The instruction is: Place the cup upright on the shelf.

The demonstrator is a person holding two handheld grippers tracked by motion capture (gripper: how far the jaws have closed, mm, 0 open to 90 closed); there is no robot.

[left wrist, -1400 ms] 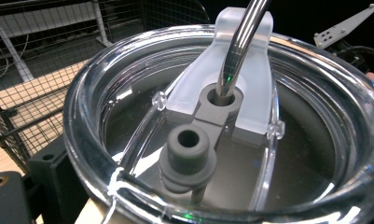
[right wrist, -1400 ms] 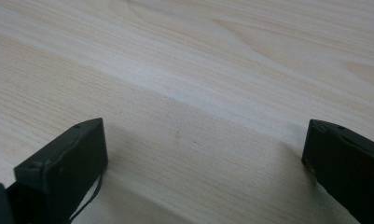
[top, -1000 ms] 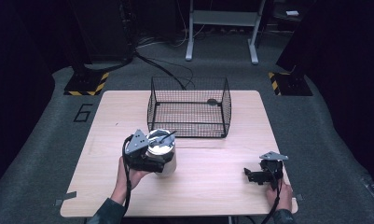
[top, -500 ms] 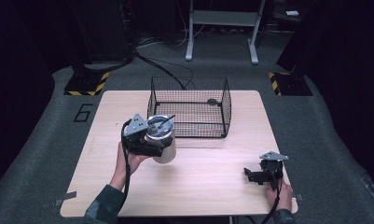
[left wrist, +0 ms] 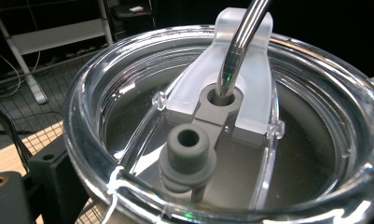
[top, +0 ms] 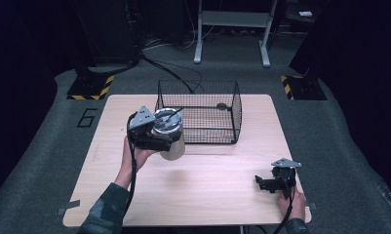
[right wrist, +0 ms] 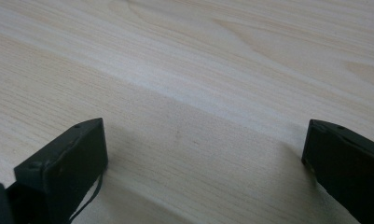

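Left gripper (top: pixel 156 139) jaws clamp the steel tumbler (top: pixel 171 141), lidded with straw, aloft beside the wire basket (top: pixel 198 119); rigid, slick, top-heavy: grip body; right gripper (top: pixel 275 183) jaws wide, empty on worktop (top: pixel 207 185).

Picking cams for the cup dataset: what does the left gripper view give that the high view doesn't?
Left gripper view: the clear lid's detail, with grey stopper and metal straw in its port. High view: the whole layout, with tumbler off the table in the left gripper, and the right gripper resting open. Both: the wire basket.
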